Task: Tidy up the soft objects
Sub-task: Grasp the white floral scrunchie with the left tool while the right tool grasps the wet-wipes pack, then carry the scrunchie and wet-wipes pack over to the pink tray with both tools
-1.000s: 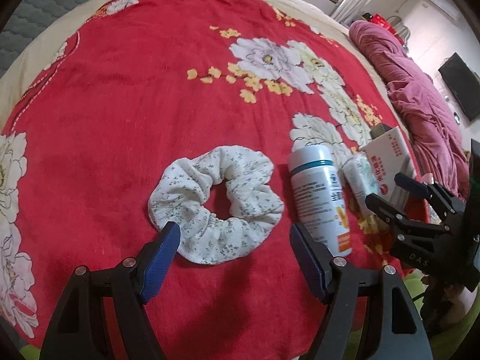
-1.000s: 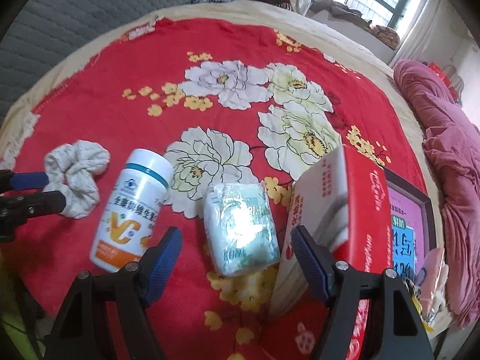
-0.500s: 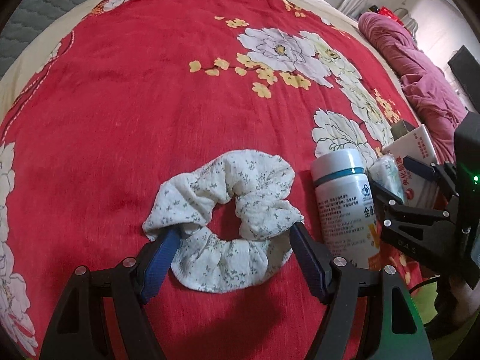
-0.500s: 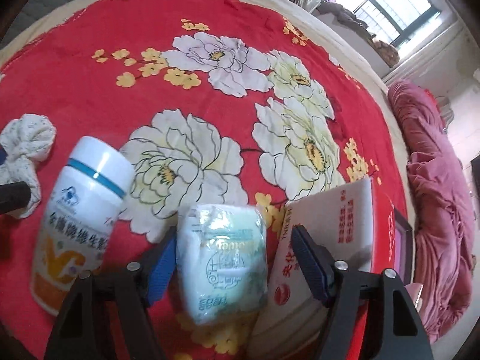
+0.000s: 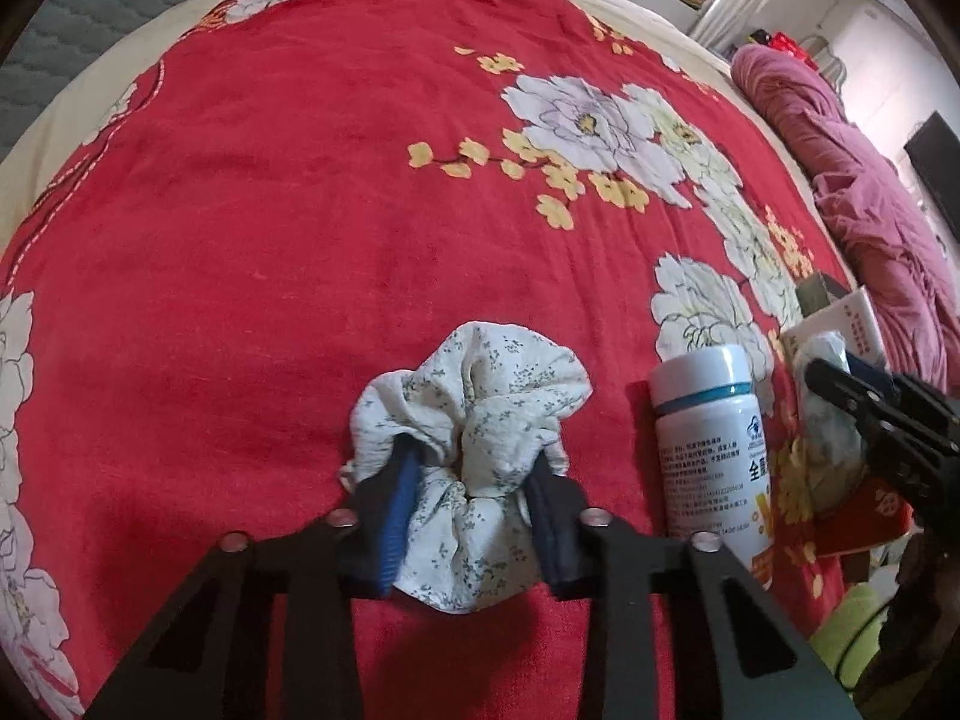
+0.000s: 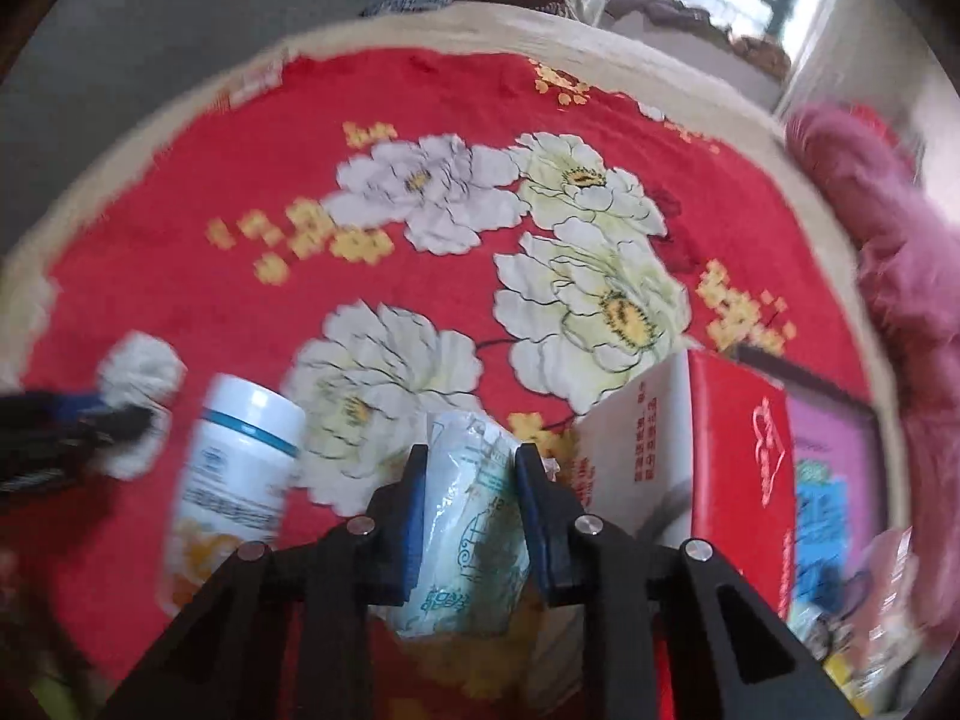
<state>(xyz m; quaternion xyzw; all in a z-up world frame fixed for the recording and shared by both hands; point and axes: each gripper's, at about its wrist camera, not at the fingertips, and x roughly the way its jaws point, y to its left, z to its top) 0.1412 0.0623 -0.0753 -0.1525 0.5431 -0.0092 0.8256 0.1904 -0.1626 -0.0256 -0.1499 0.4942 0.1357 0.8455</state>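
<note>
A white floral scrunchie (image 5: 480, 414) lies bunched on the red flowered blanket (image 5: 288, 210). My left gripper (image 5: 474, 468) is shut on it, blue pads pressing both sides. The scrunchie also shows blurred in the right wrist view (image 6: 141, 384). My right gripper (image 6: 471, 468) is shut on a pale green tissue pack (image 6: 471, 516), squeezed between its pads. In the left wrist view the right gripper (image 5: 840, 378) and tissue pack (image 5: 828, 420) sit at the right.
A white supplement bottle (image 5: 711, 444) lies between the two soft things, also in the right wrist view (image 6: 240, 474). A red and white box (image 6: 708, 468) stands right of the tissue pack, a pink book (image 6: 834, 480) beyond it. A maroon quilt (image 5: 864, 180) lies far right.
Both grippers moved forward and closed. The left one squeezed the scrunchie into a bunch; the right one clamped the tissue pack.
</note>
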